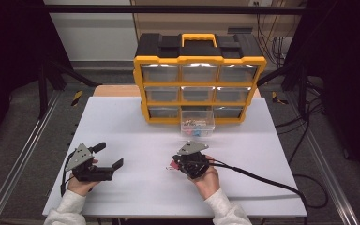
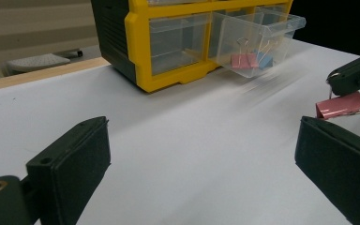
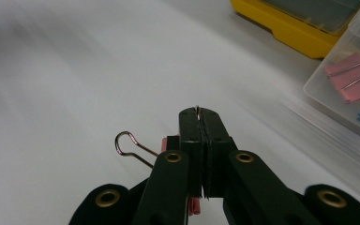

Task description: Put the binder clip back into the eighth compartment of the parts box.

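The right gripper (image 1: 178, 164) sits near the middle of the white tabletop (image 1: 131, 122), its jaws pressed together on a wire handle of a pink binder clip (image 2: 342, 105). In the right gripper view the wire peeks out at the tip of the closed jaws, the clip's other wire loop sticks out to the left, and its pink body shows just behind and below the jaws. In the left gripper view the clip hangs from that gripper's tip just above the tabletop; whether it touches the surface I cannot tell.

The left gripper (image 1: 110, 157) rests at the near left of the tabletop, well apart from the right one, with its jaws spread wide and nothing between them.

At the far middle of the tabletop stands a yellow and black drawer organizer (image 1: 199, 77) with clear drawers and a yellow carry handle on top. One clear drawer (image 1: 197, 123), the middle one of the bottom row, is pulled out toward the near side. Inside it lie more binder clips (image 2: 251, 60), pink and blue. The held clip is on the near side of this open drawer, a little to its left.
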### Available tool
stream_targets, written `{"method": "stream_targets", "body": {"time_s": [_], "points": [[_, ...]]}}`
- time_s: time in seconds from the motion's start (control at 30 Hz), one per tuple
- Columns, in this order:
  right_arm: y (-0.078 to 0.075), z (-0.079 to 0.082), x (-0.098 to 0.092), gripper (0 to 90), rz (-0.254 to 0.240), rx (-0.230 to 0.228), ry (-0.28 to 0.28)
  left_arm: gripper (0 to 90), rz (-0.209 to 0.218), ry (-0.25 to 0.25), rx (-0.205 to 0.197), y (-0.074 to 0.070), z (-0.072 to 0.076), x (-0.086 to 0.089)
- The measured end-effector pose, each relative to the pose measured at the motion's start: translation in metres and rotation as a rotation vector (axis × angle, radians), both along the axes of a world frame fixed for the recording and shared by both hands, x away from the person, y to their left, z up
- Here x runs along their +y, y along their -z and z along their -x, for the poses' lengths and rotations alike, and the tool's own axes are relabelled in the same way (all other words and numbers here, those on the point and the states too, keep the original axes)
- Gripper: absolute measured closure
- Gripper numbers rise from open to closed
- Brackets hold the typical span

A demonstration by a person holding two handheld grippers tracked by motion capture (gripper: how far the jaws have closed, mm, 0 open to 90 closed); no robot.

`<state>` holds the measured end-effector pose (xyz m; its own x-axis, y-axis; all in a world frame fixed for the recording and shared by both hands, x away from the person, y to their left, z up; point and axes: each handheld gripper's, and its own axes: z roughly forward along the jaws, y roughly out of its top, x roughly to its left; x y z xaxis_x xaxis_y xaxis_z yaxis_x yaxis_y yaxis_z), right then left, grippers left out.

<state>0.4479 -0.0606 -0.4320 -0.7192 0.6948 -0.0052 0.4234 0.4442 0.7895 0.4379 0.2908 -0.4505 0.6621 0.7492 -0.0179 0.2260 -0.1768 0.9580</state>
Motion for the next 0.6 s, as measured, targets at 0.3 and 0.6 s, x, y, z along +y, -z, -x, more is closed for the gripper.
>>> {"method": "stream_targets", "body": {"time_s": [0.3, 0.6], "points": [[-0.014, 0.001, -0.01, 89.2, -0.042, -0.022, 0.011, 3.1, -0.002, 0.001, 0.001, 0.0, 0.0, 0.0], [-0.03, 0.0, -0.024, 89.2, -0.09, -0.044, 0.036, 3.1, -0.001, 0.001, 0.0, 0.0, 0.0, 0.0]]}}
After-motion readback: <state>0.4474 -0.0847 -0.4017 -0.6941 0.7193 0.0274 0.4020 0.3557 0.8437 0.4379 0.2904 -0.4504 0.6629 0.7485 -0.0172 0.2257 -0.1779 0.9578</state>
